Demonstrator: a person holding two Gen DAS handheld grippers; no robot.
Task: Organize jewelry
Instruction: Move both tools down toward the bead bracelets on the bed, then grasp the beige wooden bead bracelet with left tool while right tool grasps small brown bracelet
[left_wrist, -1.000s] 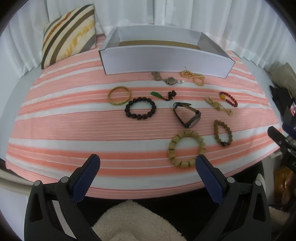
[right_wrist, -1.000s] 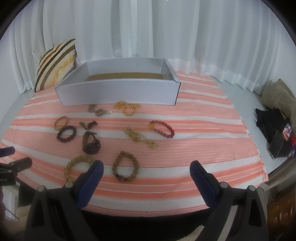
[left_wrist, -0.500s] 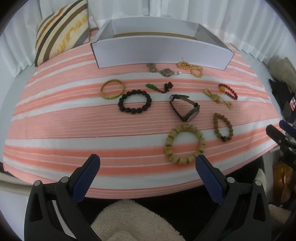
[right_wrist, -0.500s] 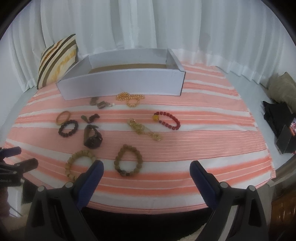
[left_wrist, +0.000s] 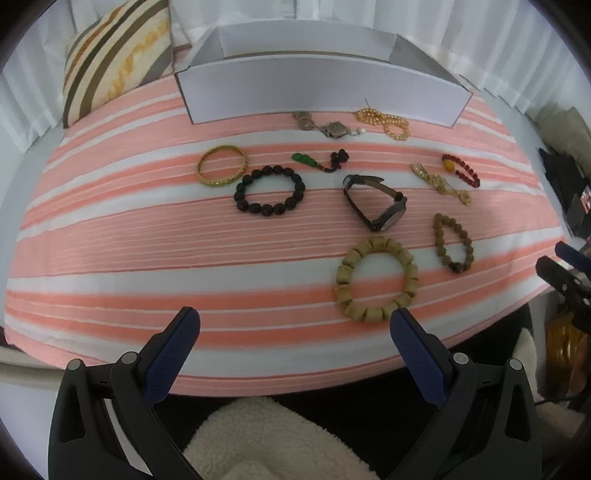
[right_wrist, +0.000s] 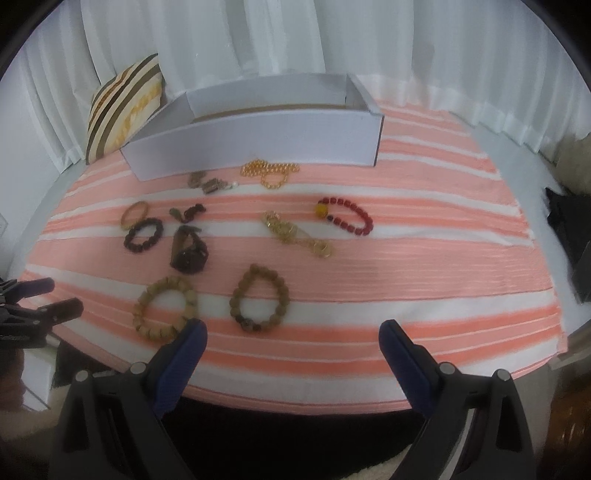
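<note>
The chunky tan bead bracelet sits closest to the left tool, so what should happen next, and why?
Probably ease the left tool forward and down over the tan bead bracelet: the tool is open and empty, that bracelet lies nearest, and the white box looks empty.

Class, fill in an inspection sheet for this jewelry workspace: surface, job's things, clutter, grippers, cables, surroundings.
Surface: striped cloth, pink and white.
Job's things: white box at the back, nothing seen inside; gold bangle, black bead bracelet, watch, tan bead bracelet, red bead bracelet, all loose on the cloth.
Clutter: nothing seen.
Grippers: left gripper and right gripper open, holding nothing.
Cables: nothing seen.
Surroundings: striped cushion, white curtain.
</note>
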